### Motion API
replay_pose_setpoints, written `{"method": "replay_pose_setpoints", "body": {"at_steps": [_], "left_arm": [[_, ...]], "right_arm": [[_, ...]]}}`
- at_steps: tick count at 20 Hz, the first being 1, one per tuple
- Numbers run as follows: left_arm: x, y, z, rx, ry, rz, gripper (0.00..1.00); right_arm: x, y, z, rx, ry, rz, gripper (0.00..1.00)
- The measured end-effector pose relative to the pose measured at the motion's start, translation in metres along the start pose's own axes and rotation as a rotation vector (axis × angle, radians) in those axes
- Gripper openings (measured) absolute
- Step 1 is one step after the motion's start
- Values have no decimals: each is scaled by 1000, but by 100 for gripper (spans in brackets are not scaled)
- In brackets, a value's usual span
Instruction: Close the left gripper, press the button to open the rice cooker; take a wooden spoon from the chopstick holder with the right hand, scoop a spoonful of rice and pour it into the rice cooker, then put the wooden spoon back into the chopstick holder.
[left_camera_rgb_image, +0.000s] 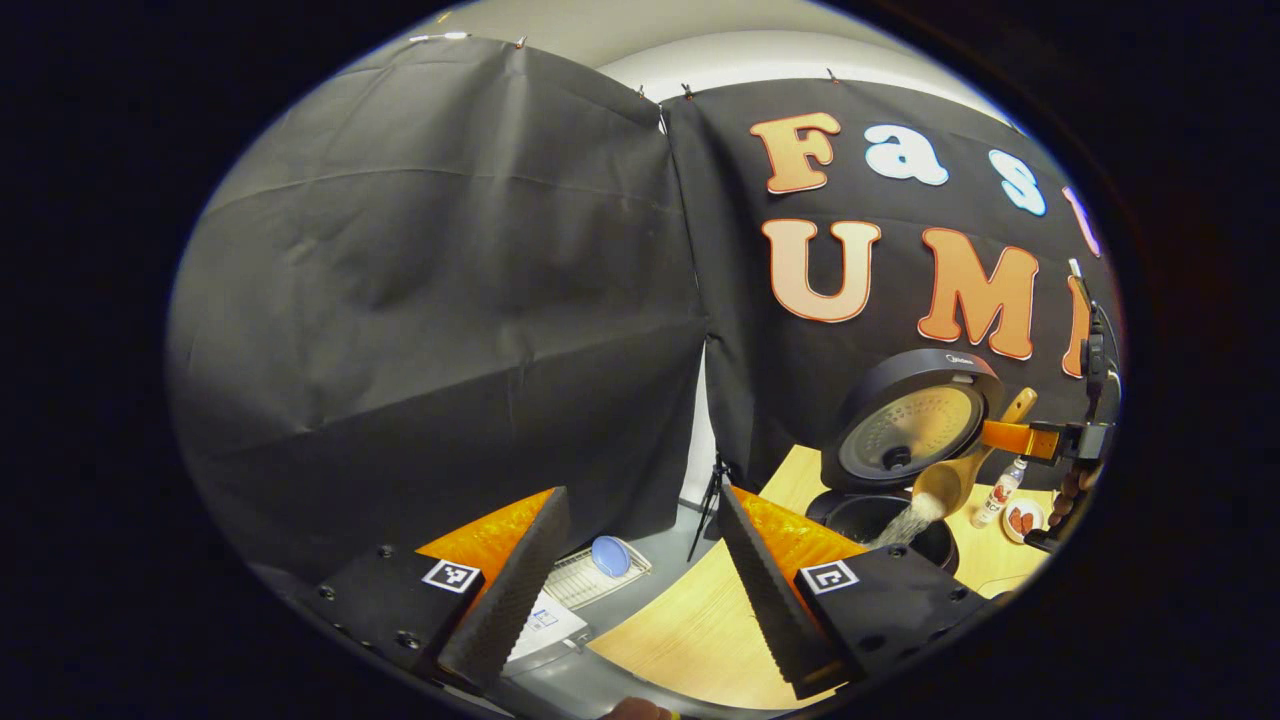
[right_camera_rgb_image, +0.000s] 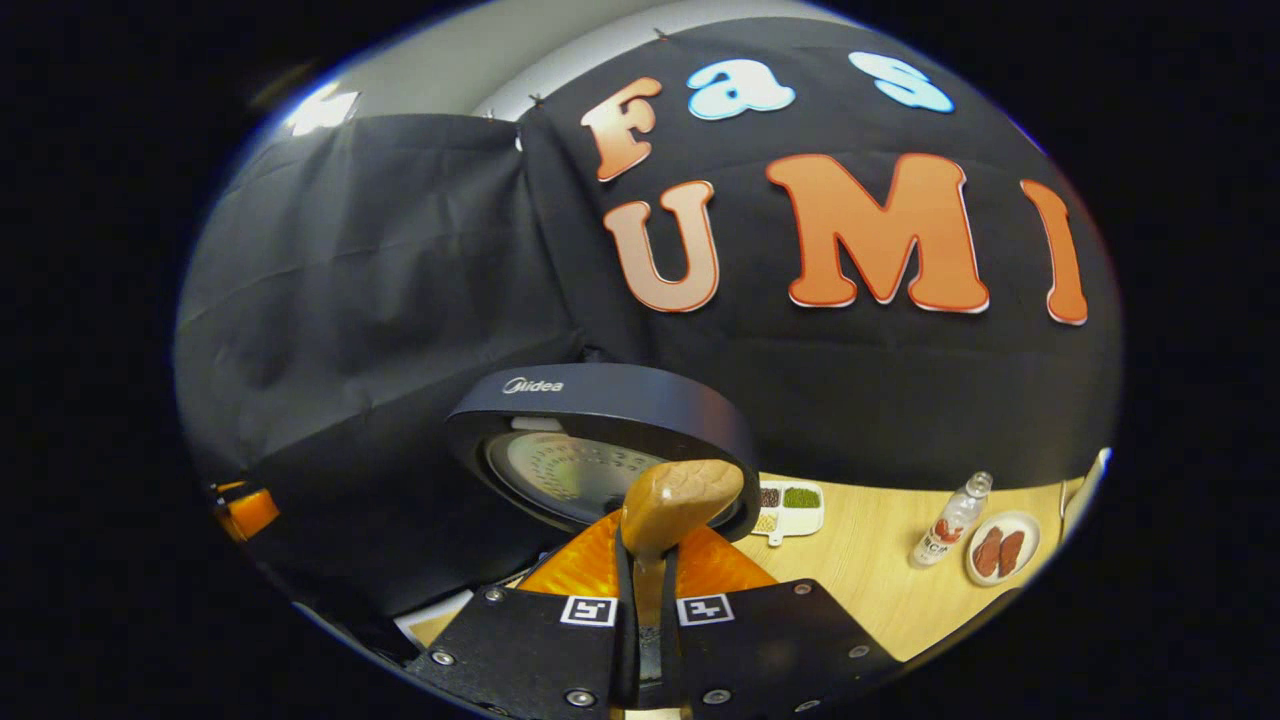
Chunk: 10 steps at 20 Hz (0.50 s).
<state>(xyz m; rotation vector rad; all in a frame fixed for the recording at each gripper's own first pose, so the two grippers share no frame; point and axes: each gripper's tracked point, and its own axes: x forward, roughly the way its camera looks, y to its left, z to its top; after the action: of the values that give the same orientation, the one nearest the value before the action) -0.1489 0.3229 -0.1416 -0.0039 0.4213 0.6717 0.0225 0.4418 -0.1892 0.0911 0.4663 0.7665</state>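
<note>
Rice (left_camera_rgb_image: 908, 522) streams from my wooden spoon (left_camera_rgb_image: 962, 466) into the rice cooker (left_camera_rgb_image: 885, 520) at the far right of the left gripper view. The cooker's lid (left_camera_rgb_image: 915, 428) stands raised behind the pot, its pale inner plate facing me. My right tool (left_camera_rgb_image: 1050, 440) grips the spoon's handle from the right, bowl tipped down over the pot. A small bottle (left_camera_rgb_image: 998, 494) and a plate of red food (left_camera_rgb_image: 1024, 520) sit on the wooden bench (left_camera_rgb_image: 690, 630) just right of the cooker. Near me, my left tool (left_camera_rgb_image: 640, 590) has its two fingers spread wide, gripping nothing. Below the bench's left edge, a wire rack (left_camera_rgb_image: 590, 575) holds a blue round thing (left_camera_rgb_image: 610, 556).

From the right gripper view, my right tool (right_camera_rgb_image: 647, 600) is clamped on the spoon (right_camera_rgb_image: 678, 505), whose rounded back rises just ahead of the fingers. The lid (right_camera_rgb_image: 600, 420) stands open behind it. Farther right on the bench (right_camera_rgb_image: 860, 580) lie a divided tray of grains (right_camera_rgb_image: 790, 507), the bottle (right_camera_rgb_image: 948, 533) and the plate (right_camera_rgb_image: 1002, 549).
</note>
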Motion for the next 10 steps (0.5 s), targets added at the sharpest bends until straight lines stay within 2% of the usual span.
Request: {"method": "replay_pose_setpoints", "body": {"at_steps": [5, 10], "left_arm": [[-4, 0, -2, 7, 5, -6, 100], [-1, 2, -6, -2, 17, -7, 100]], "right_arm": [[-5, 20, 10, -207, -50, 9, 8], [-17, 35, 16, -347, -104, 20, 8]]}}
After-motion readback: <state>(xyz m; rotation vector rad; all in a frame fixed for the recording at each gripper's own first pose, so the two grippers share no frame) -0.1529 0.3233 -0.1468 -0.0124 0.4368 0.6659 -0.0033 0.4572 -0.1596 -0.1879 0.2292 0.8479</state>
